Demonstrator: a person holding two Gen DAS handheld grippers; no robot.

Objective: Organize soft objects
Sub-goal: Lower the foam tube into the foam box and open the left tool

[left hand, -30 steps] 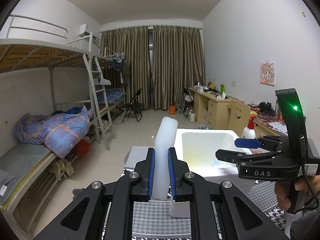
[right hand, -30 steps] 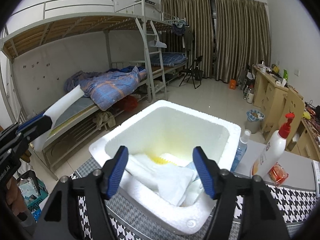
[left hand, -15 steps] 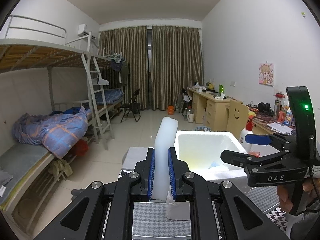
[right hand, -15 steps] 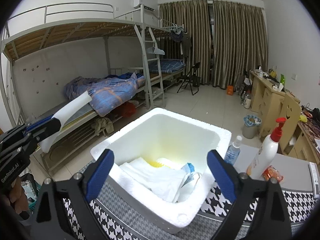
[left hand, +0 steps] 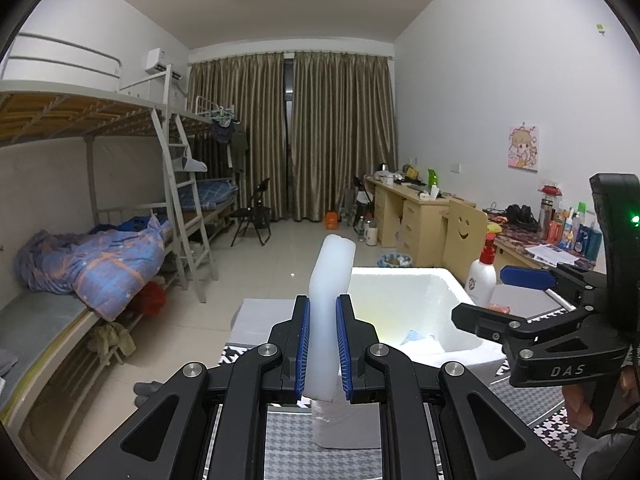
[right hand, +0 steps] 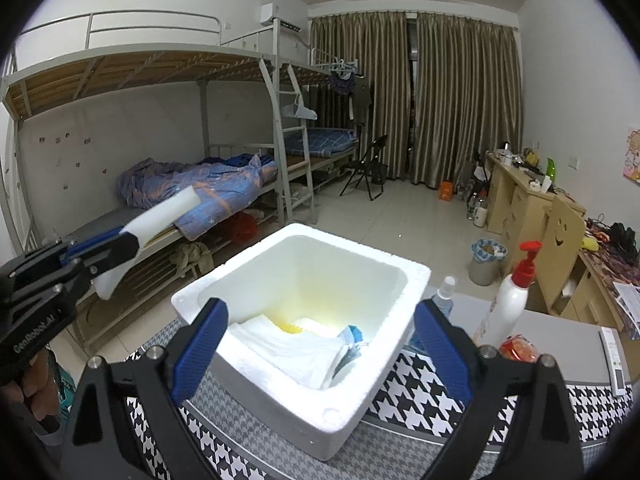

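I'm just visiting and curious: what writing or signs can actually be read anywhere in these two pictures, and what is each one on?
"DAS": white letters on the black body of the right tool.
"GenRobot.AI": white letters on the black body of the left tool.
Smiley face, a sign and not words: cut into the wooden chair back.
Too small or blurred to read: the pump bottle label, the wall poster, the bottles on the far desk.

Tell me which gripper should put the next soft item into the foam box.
Left. The left gripper is shut on the white foam piece, held beside the foam box. The right gripper is open and empty in front of the box.
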